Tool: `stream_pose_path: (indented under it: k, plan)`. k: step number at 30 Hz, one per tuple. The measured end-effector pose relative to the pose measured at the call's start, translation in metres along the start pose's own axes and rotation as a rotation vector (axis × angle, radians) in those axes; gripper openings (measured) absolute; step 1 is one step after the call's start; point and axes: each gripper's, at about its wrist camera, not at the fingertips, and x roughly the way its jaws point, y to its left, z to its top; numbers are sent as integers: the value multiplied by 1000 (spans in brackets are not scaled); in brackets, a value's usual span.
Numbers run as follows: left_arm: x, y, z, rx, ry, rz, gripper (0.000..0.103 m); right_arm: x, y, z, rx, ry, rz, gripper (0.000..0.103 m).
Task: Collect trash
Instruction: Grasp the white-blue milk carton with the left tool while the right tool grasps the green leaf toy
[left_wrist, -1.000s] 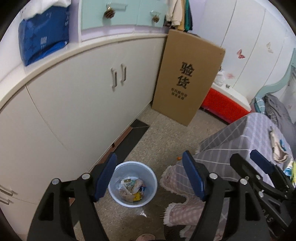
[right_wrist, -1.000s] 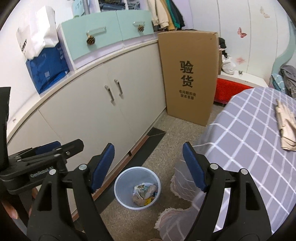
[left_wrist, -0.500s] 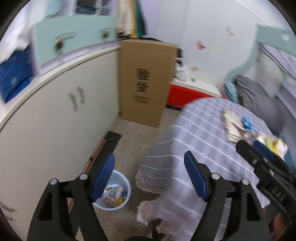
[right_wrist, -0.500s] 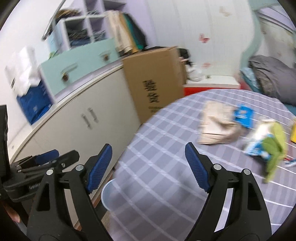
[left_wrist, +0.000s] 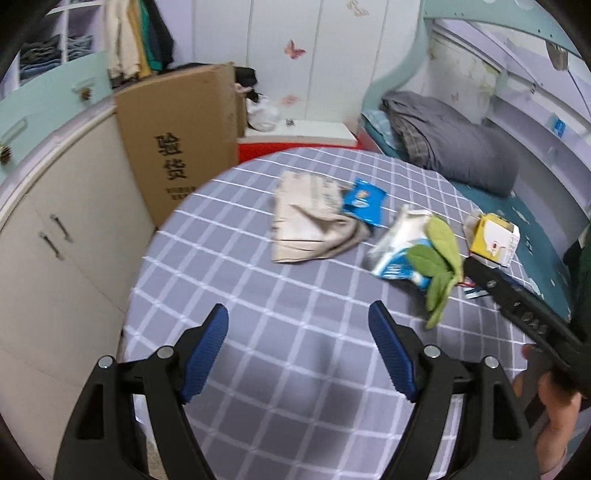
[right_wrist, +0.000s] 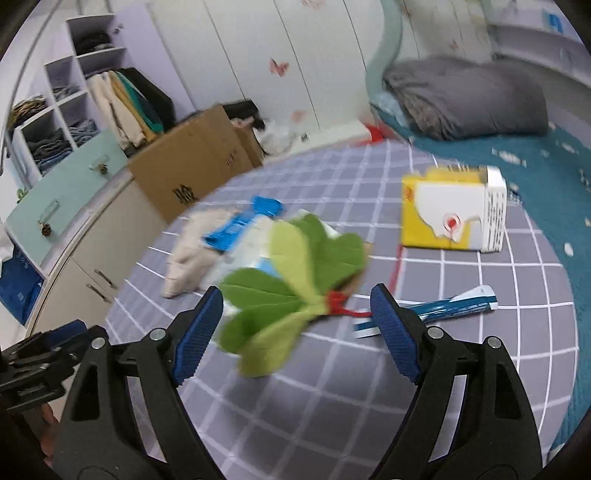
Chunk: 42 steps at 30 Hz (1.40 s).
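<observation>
Right gripper (right_wrist: 296, 321), fingers spread and empty, hovers over the green leaf bundle (right_wrist: 291, 280) lying on the checked tablecloth (right_wrist: 461, 347), beside the yellow carton (right_wrist: 452, 210). Left gripper (left_wrist: 298, 338) (also spread, empty) hangs nearer the cloth's edge. Grasp best made low at the red-tied stem, closing squarely.

On the round table under its grey, white-checked cloth (left_wrist: 236, 273) lie six pieces of litter: one crumpled beige paper bag (left_wrist: 310, 218), one blue snack wrapper (left_wrist: 364, 201), one white-and-blue carton (left_wrist: 397, 249), one bunch of green leaves (right_wrist: 291, 284), one yellow-and-white box (right_wrist: 452, 208) and one flat blue-and-white tube (right_wrist: 439, 308). One tall brown cardboard box (left_wrist: 181, 144) stands beyond the table's far left edge.
</observation>
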Motion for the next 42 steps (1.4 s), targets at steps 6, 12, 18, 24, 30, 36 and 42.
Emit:
stream_pose_path:
  k: [6,12,18,24,30,36,42]
  plan:
    - [22,-32,8,41,27,-5,77,16,-12,4,-19,24,32,70]
    - [42,-38,12,-40,42,-53,76,34,-18,10,-27,111,78,19]
    - [60,-43,12,-155,58,-165,76,-5,-17,13,-122,-62,-18,14]
    - [78,-58,8,-227,70,-245,76,-27,-30,18,-138,-140,-113,14]
    - [89,-69,6,-305,64,-355,76,-31,-32,17,-138,-140,-94,14]
    - [99,-74,6,-387,75,-428,62,-30,-32,16,-134,-144,-90,14]
    - [116,-74,7,-451,95,-466,30,-29,-33,13,-130,-134,-79,14]
